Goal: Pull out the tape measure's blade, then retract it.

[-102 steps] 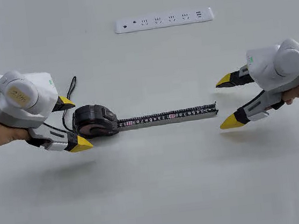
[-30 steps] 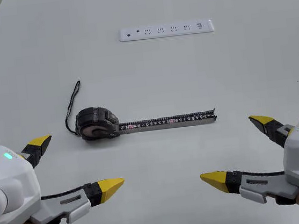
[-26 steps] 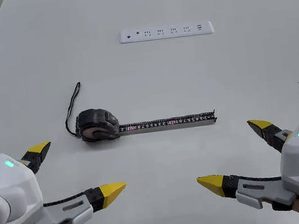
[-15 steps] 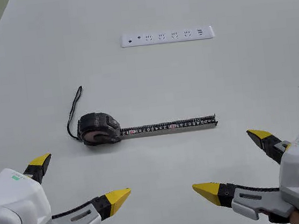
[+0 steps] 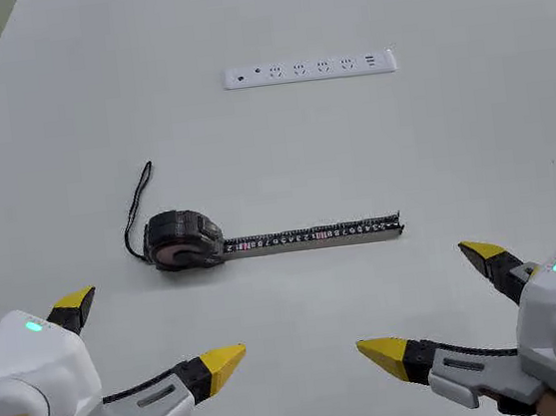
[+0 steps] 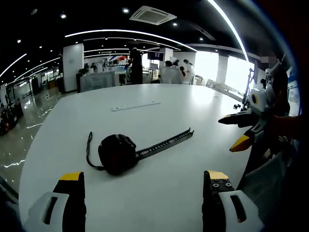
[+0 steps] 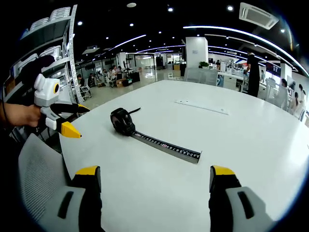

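A black tape measure (image 5: 181,241) lies on the white table (image 5: 270,139) with its blade (image 5: 311,235) drawn out to the right and lying flat; a black wrist strap (image 5: 136,199) curls behind the case. My left gripper (image 5: 146,328) hovers open at the near left, well short of the case, nothing between its fingers. At the near right my right gripper (image 5: 431,296) is open too, below the blade's hook end. The left gripper view has the tape measure (image 6: 117,153) ahead of the left gripper (image 6: 143,178). The right gripper view shows the tape measure (image 7: 122,121), its blade (image 7: 166,145) and the right gripper (image 7: 154,172).
A white power strip (image 5: 309,69) lies farther back on the table. Beyond the table's edge there is a large office with desks, shelves and several people standing in the distance. A mesh chair back (image 7: 38,179) shows near the table's near edge.
Both grippers have drawn back from the tape measure toward me over the last few seconds and stay open. The tape measure lies where it was, blade still out.
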The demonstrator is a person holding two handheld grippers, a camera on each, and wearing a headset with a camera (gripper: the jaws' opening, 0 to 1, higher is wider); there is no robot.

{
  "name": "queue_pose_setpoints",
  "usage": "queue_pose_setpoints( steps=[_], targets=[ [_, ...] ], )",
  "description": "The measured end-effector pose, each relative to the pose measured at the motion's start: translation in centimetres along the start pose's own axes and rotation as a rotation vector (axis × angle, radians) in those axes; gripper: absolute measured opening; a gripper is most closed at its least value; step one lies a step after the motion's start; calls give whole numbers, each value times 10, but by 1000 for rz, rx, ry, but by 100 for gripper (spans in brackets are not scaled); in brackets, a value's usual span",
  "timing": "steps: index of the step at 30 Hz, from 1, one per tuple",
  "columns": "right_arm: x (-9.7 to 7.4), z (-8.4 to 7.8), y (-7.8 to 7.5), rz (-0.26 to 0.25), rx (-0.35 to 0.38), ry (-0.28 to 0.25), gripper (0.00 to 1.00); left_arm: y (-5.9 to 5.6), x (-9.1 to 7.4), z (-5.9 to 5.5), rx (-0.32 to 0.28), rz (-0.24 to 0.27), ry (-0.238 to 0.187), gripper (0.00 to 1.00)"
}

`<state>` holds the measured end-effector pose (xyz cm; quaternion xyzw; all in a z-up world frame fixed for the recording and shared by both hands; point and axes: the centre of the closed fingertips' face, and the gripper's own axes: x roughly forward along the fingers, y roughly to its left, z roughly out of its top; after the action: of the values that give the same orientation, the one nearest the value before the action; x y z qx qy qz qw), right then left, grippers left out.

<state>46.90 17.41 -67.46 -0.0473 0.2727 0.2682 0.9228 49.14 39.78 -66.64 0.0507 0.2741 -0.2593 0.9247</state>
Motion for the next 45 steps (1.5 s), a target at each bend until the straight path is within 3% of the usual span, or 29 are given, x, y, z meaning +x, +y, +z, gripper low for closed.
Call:
queue_pose_setpoints(
  steps=[13, 23, 30, 45],
  targets=[
    [1, -2, -8, 3, -16, 13, 95, -3, 7, 2, -24, 13, 12, 99],
    [6, 3, -23, 33, -27, 1, 91, 5, 14, 2, -57, 89, 24, 99],
    [14, -2, -25, 121, -88, 26, 86, 9, 20, 8, -84, 138, 6, 99],
    [28, -6, -39, 248, -219, 36, 73, 14, 41, 12, -110, 211, 11, 99]
  ],
)
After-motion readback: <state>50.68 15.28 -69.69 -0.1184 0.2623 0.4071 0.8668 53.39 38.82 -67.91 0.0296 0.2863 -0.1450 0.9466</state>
